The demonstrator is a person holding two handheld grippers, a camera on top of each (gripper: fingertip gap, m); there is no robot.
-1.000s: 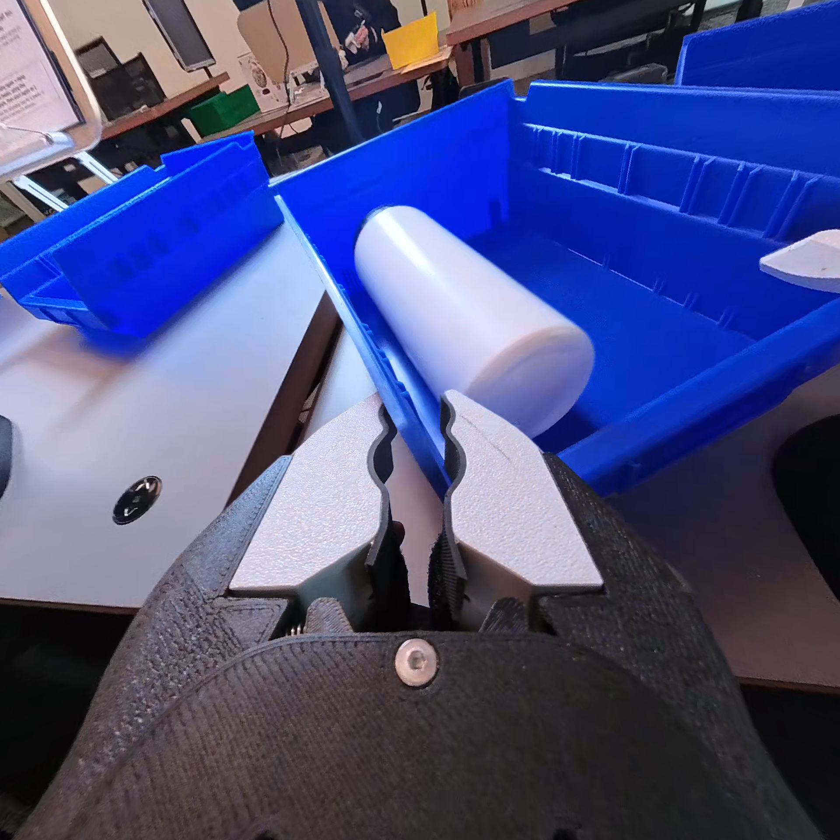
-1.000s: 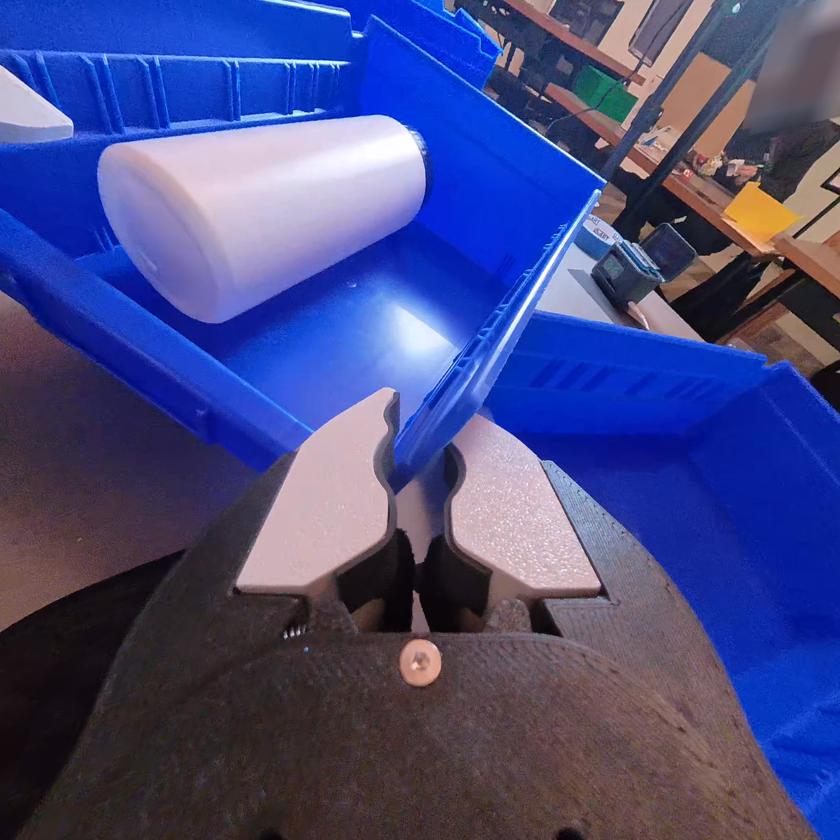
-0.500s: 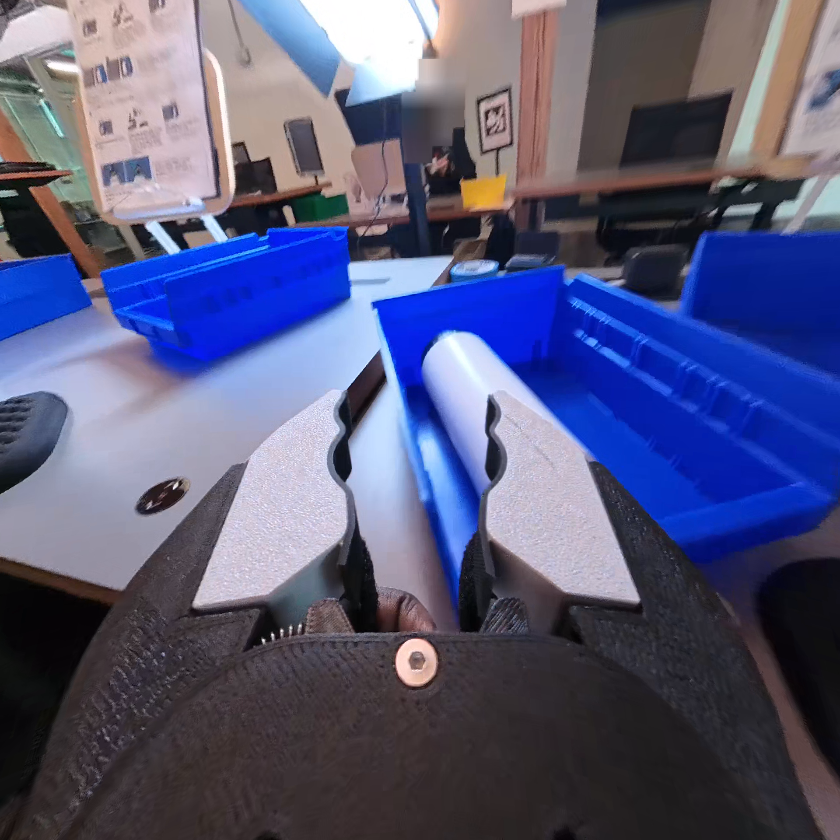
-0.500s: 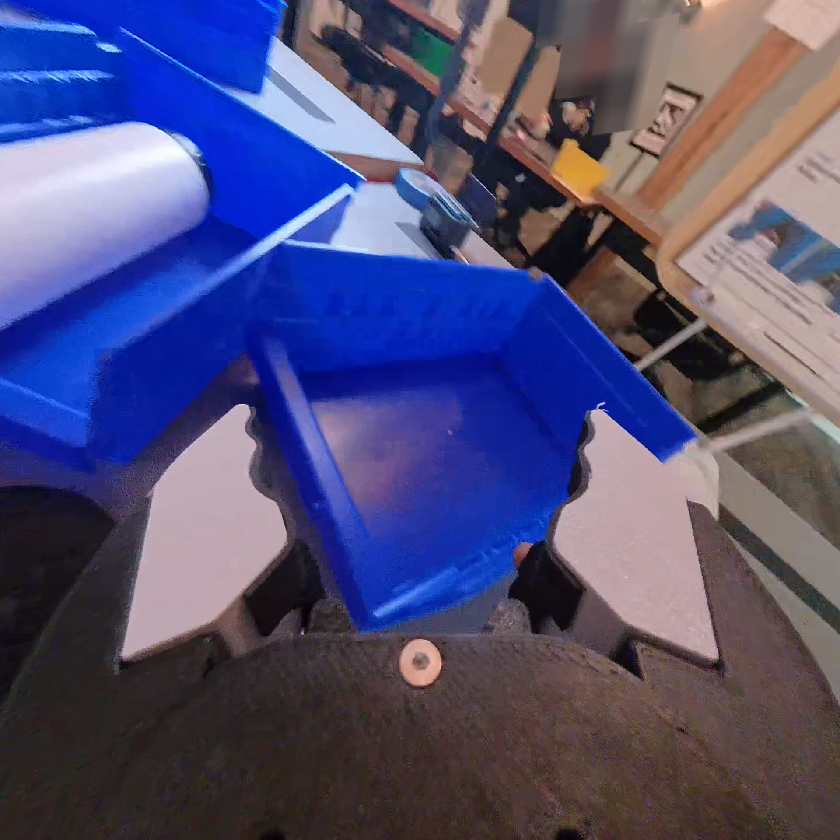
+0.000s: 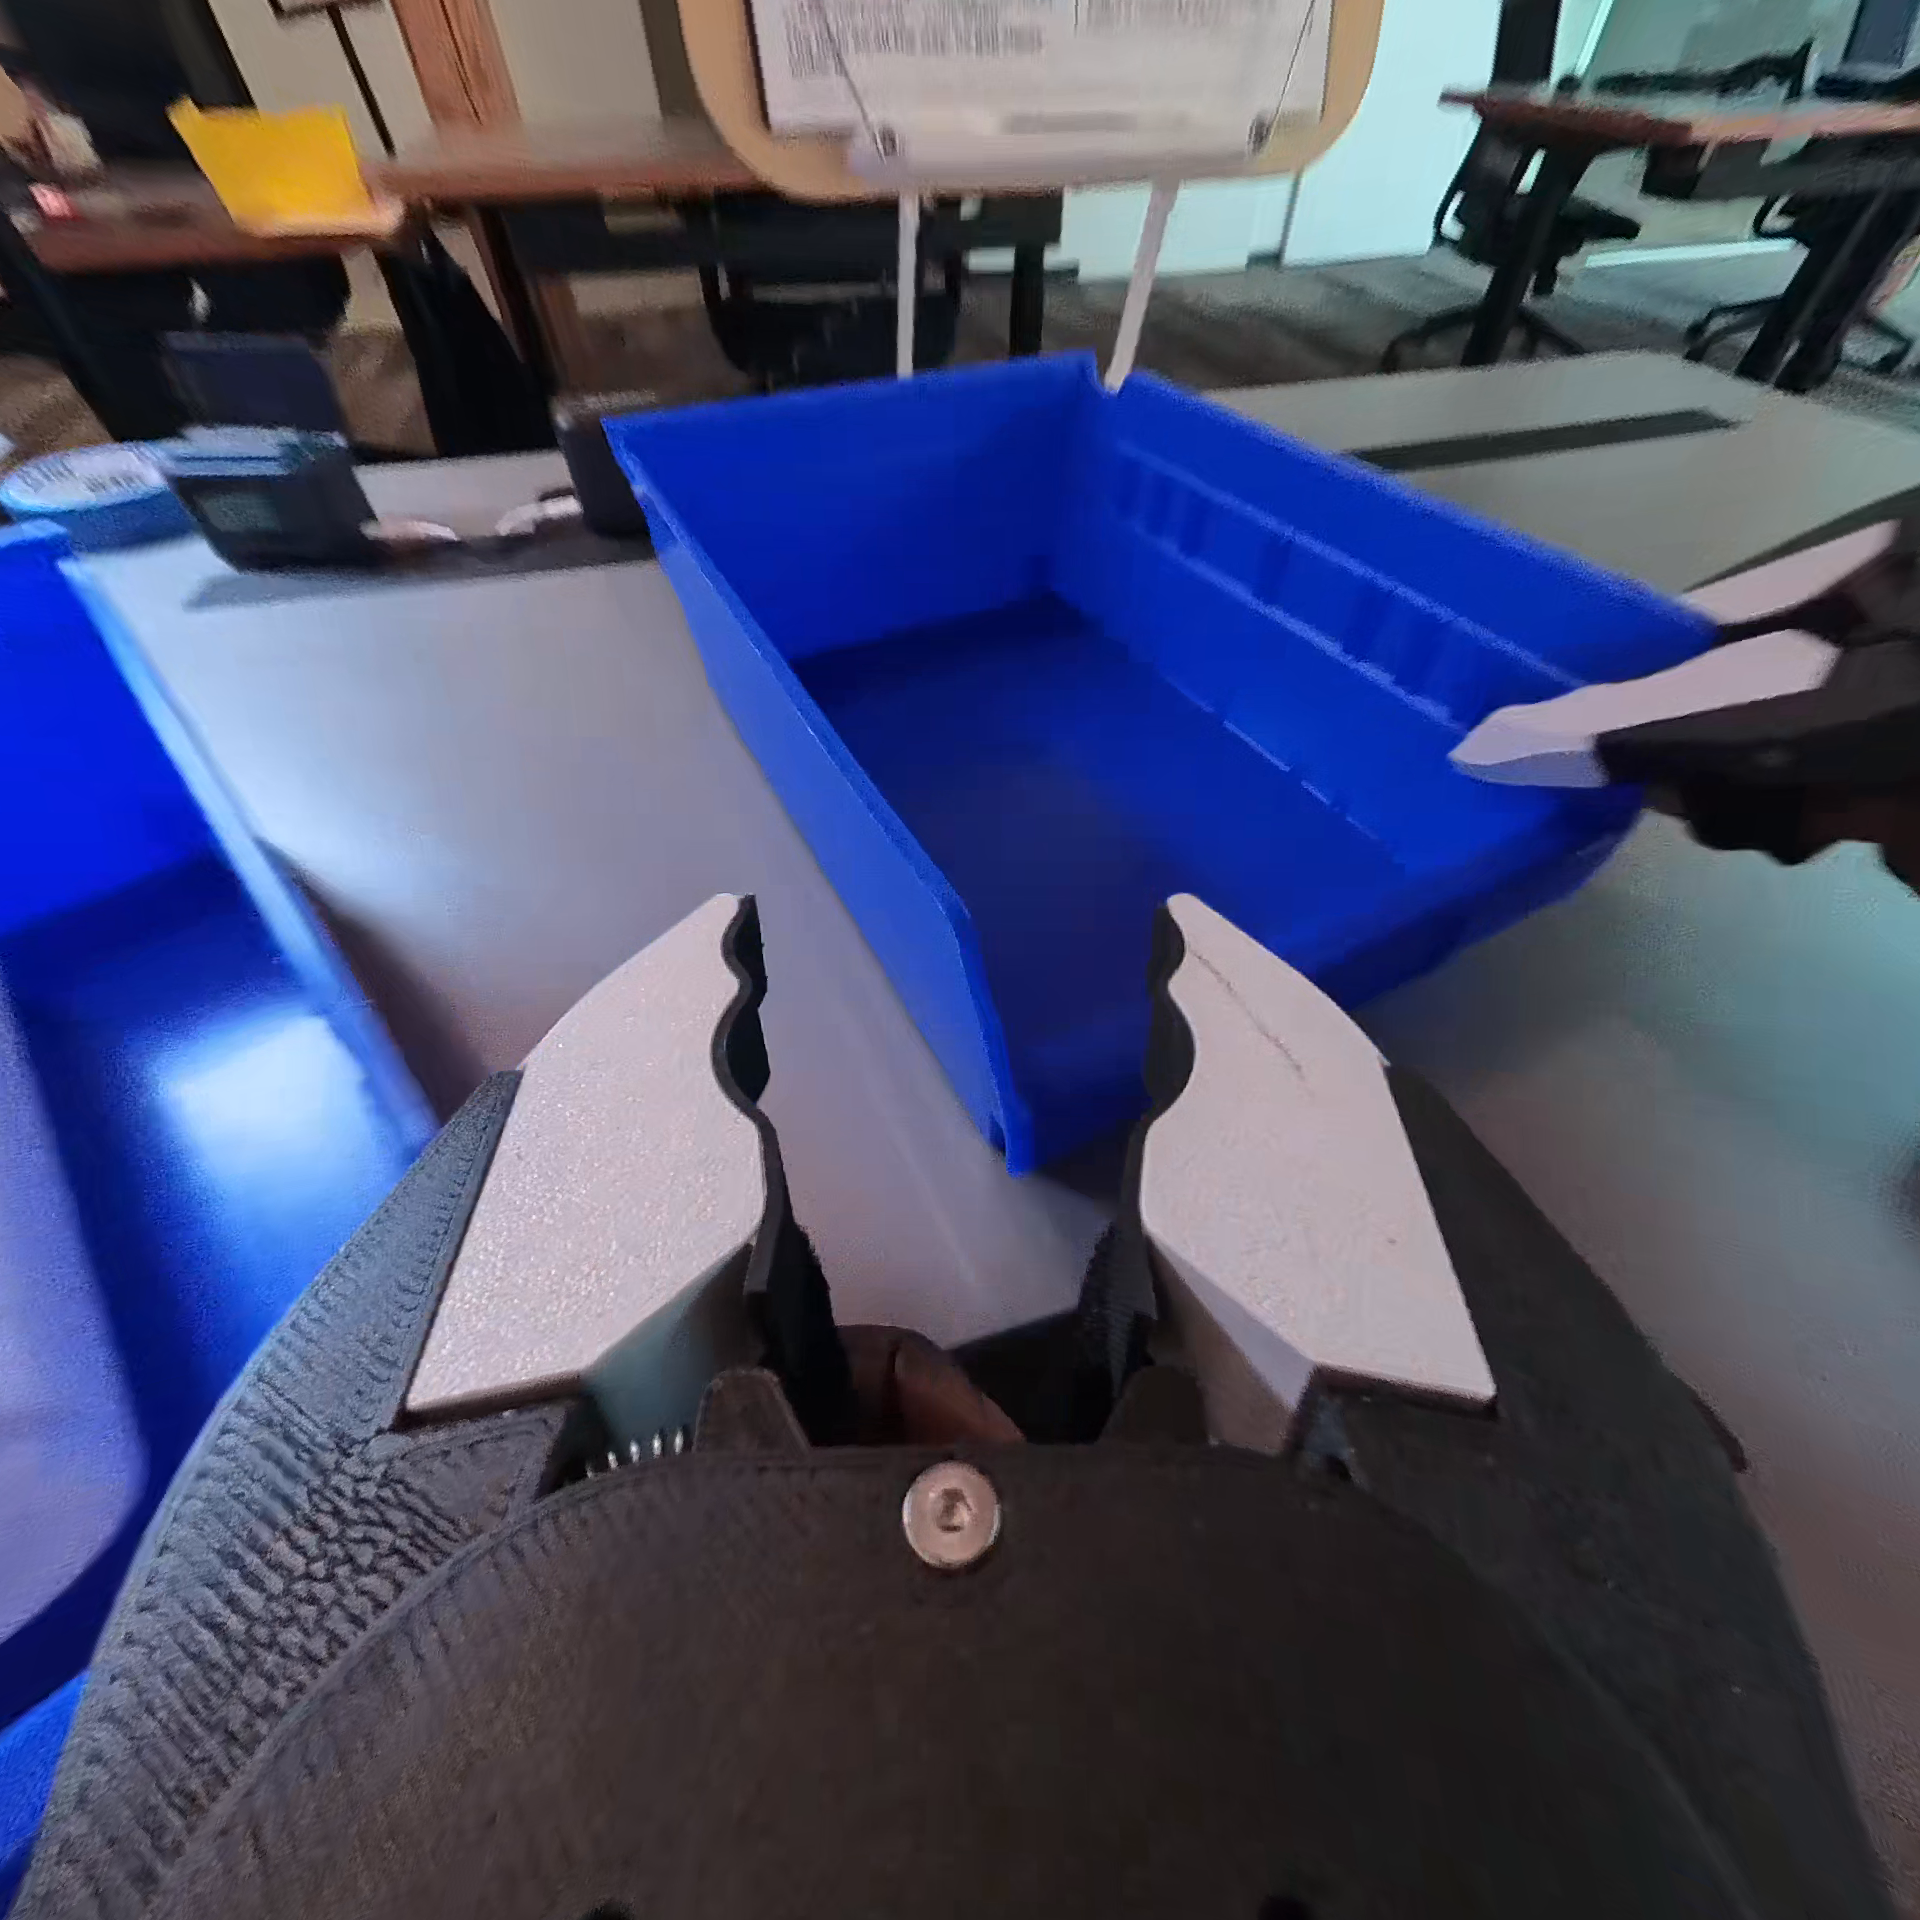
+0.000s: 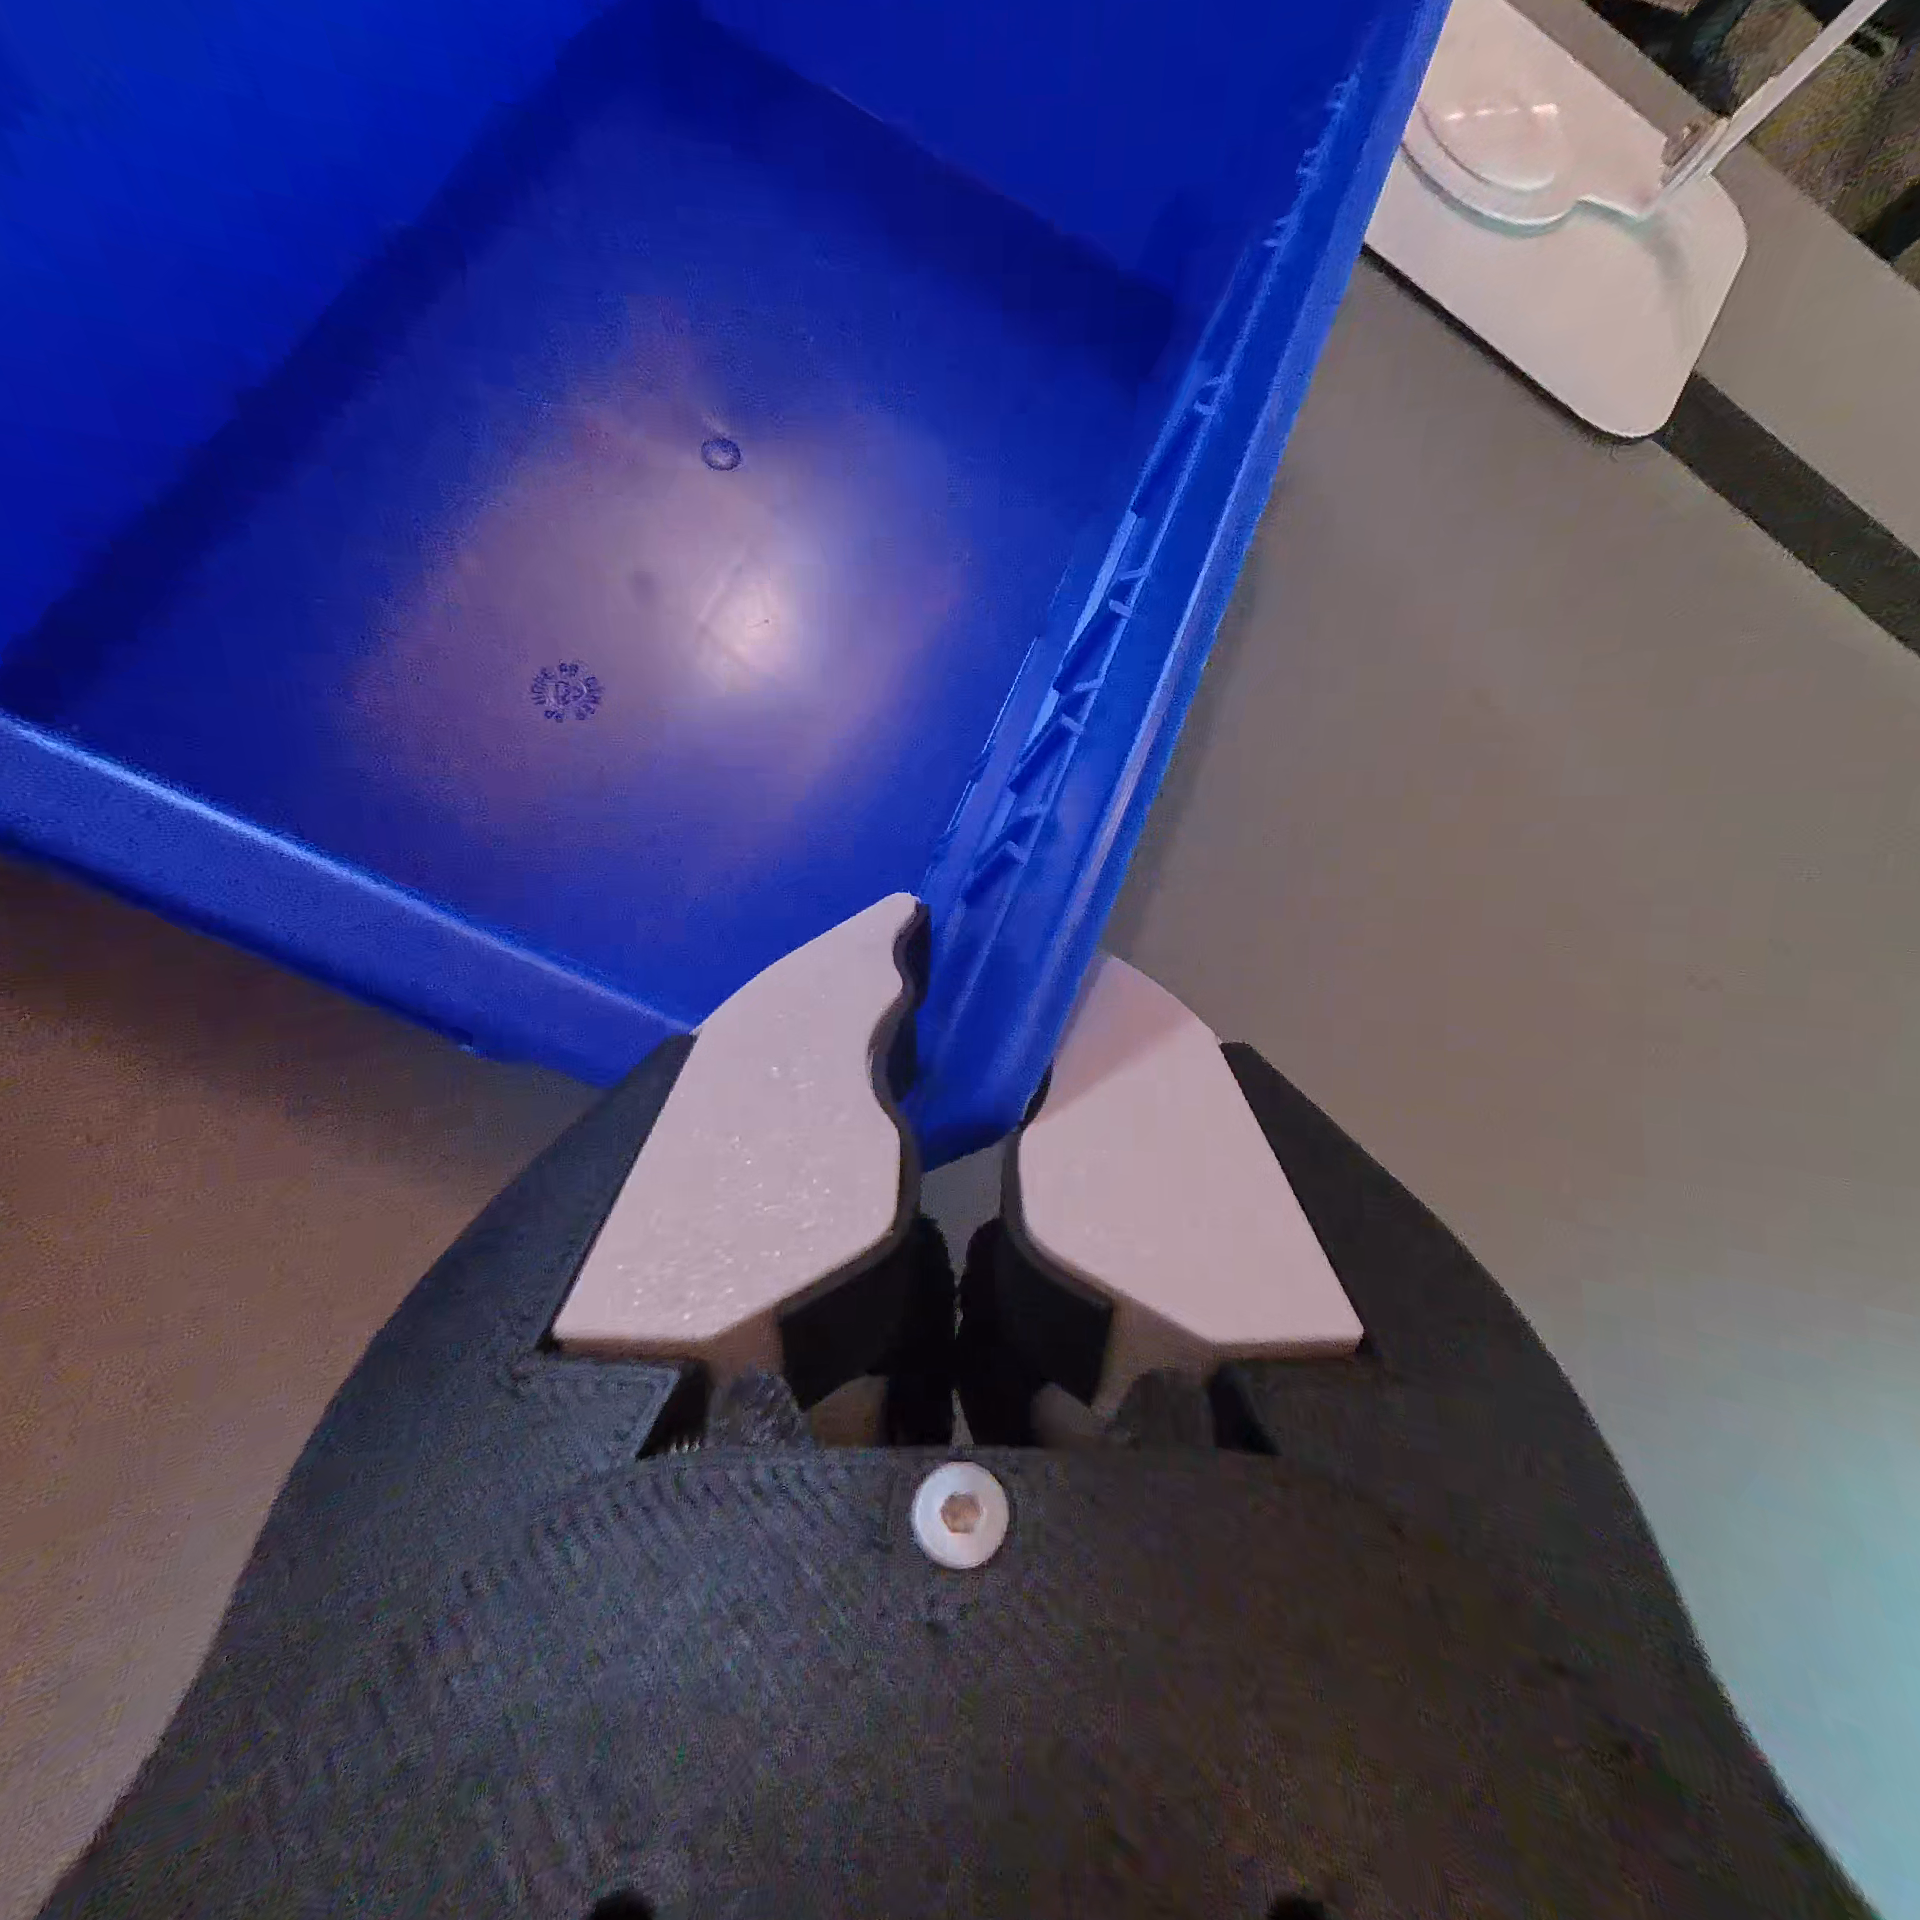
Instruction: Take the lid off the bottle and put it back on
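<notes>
No bottle or lid shows in either view. An empty blue bin [image 5: 1039,748] stands on the grey table [image 5: 468,779]. My left gripper [image 5: 956,914] is open, with its fingers either side of the bin's left wall at the near corner, not gripping it. My right gripper [image 6: 1008,935] is shut on the bin's right wall near the front corner. It also shows at the right edge of the left wrist view [image 5: 1579,707]. The bin's bare floor [image 6: 623,520] fills the right wrist view.
A second blue bin [image 5: 156,935] sits at the left edge. A blue tape roll [image 5: 83,499] and a black device [image 5: 270,509] lie at the table's back. A sign on a stand [image 5: 1039,83] rises behind the bin, with its white base [image 6: 1558,208] beside it.
Both grippers let go of the bin holding the white bottle and swung to an empty bin. The left gripper opened wide. The right gripper opened, then shut on the empty bin's wall.
</notes>
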